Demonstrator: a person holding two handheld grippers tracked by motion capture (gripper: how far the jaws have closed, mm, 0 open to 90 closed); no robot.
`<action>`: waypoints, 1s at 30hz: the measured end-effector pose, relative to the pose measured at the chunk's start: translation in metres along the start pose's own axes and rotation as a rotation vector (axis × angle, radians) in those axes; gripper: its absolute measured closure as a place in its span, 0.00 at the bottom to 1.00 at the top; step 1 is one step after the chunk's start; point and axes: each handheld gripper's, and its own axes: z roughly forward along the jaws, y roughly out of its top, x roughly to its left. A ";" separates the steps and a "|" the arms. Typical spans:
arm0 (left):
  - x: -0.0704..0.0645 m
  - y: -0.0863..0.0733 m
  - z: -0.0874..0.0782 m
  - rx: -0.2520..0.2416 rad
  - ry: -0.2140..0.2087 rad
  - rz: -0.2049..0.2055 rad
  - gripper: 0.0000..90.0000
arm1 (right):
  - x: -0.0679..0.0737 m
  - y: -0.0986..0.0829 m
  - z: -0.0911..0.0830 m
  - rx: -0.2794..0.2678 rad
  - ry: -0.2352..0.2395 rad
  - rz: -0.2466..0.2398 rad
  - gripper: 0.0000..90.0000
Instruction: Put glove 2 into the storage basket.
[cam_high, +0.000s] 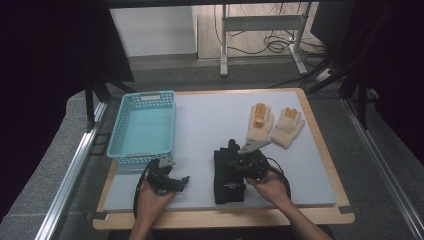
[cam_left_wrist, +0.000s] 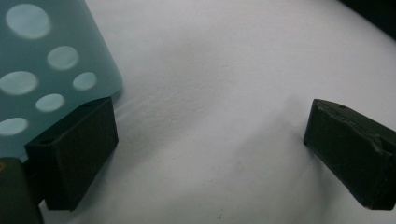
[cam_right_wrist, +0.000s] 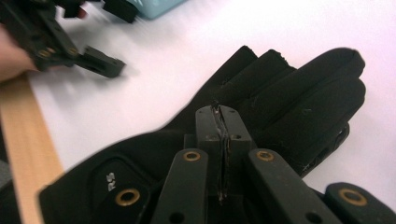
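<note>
A black glove (cam_high: 227, 182) lies flat on the pale mat (cam_high: 210, 120) at the front middle, fingers pointing away. My right gripper (cam_high: 239, 162) hovers over its palm with the jaws pressed together; in the right gripper view the gripper (cam_right_wrist: 218, 112) is shut just above the black glove (cam_right_wrist: 299, 93), with nothing visibly pinched. My left gripper (cam_high: 176, 171) rests low on the mat at the front left, wide open and empty (cam_left_wrist: 208, 121). Two cream gloves (cam_high: 260, 122) (cam_high: 288, 127) with orange fingertips lie side by side at the back right.
A turquoise plastic basket (cam_high: 145, 95) stands at the left of the mat; its perforated corner (cam_left_wrist: 46, 56) is right beside my left jaw. The wooden table edge (cam_high: 225, 217) runs along the front. The left gripper (cam_right_wrist: 100, 63) appears far off in the right gripper view.
</note>
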 end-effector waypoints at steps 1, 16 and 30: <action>0.000 0.000 0.000 0.000 0.000 0.000 0.04 | -0.001 -0.002 0.002 0.002 -0.007 -0.002 0.96; 0.000 0.000 0.000 0.002 0.001 0.000 0.04 | -0.018 -0.009 -0.009 -0.019 -0.036 0.020 0.77; 0.001 0.000 -0.001 0.007 -0.002 0.003 0.04 | -0.018 -0.063 -0.022 0.005 -0.014 0.020 0.98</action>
